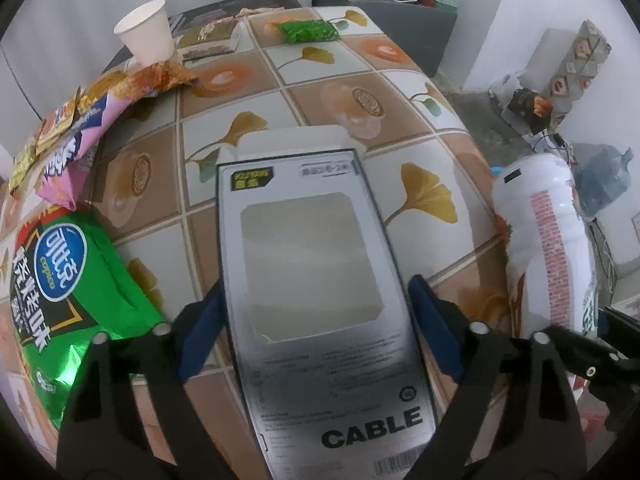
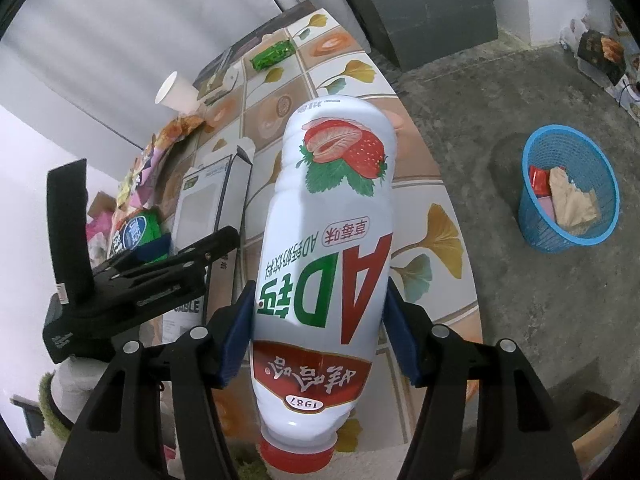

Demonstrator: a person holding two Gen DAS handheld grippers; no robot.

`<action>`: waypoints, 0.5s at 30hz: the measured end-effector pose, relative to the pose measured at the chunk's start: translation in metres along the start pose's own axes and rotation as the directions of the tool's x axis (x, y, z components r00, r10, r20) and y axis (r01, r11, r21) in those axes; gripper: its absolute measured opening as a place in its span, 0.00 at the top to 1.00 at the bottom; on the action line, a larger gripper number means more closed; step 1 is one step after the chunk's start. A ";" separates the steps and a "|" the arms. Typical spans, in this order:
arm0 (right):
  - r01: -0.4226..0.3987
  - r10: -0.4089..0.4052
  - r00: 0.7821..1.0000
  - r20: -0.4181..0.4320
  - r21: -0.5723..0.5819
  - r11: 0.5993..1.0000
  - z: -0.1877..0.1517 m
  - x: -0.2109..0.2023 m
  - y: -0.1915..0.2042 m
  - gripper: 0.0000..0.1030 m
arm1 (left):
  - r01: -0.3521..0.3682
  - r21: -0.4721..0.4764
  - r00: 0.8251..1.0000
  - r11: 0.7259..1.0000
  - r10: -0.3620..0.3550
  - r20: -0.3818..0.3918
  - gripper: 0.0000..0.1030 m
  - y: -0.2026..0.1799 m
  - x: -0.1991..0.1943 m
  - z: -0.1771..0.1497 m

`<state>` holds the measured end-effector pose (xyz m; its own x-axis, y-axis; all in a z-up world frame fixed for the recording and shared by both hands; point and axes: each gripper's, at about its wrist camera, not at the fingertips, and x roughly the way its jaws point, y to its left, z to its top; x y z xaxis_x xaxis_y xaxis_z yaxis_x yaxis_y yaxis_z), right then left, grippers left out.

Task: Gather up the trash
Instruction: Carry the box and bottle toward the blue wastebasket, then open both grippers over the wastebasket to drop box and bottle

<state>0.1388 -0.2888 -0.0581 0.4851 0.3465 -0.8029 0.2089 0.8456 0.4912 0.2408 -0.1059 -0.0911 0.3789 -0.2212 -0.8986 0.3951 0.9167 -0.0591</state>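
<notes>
A grey box printed CABLE lies lengthwise between the fingers of my left gripper. Both blue pads touch its long edges, so the gripper is shut on it. The box sits low over the flower-patterned table. My right gripper is shut on a white strawberry milk bottle, held above the table's edge with its red cap toward the camera. The left wrist view shows that bottle at the right. In the right wrist view, the left gripper is on the box.
A blue mesh waste basket with some wrappers inside stands on the concrete floor to the right. On the table are a green chip bag, pink and gold snack wrappers, a paper cup and a small green packet.
</notes>
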 end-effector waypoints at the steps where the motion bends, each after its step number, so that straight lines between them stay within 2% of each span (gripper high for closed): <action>1: -0.004 0.004 1.000 0.002 0.005 1.000 0.000 -0.001 -0.001 0.43 | 0.009 -0.010 1.000 1.000 -0.009 0.000 0.21 0.002 0.000 0.000; 8: -0.032 0.031 0.999 0.035 0.030 0.999 -0.003 -0.013 -0.008 0.43 | 0.030 -0.060 1.000 0.998 -0.029 0.010 0.21 0.010 -0.009 -0.005; 15: -0.086 0.081 0.993 0.085 0.058 0.995 -0.005 -0.033 -0.023 0.43 | 0.097 -0.058 0.994 0.994 -0.093 0.060 0.21 0.003 -0.037 -0.003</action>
<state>0.1137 -0.3176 -0.0450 0.5706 0.3782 -0.7289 0.2150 0.7879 0.5771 0.2254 -0.0936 -0.0590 0.3896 -0.3254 -0.8616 0.3806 0.9088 -0.1711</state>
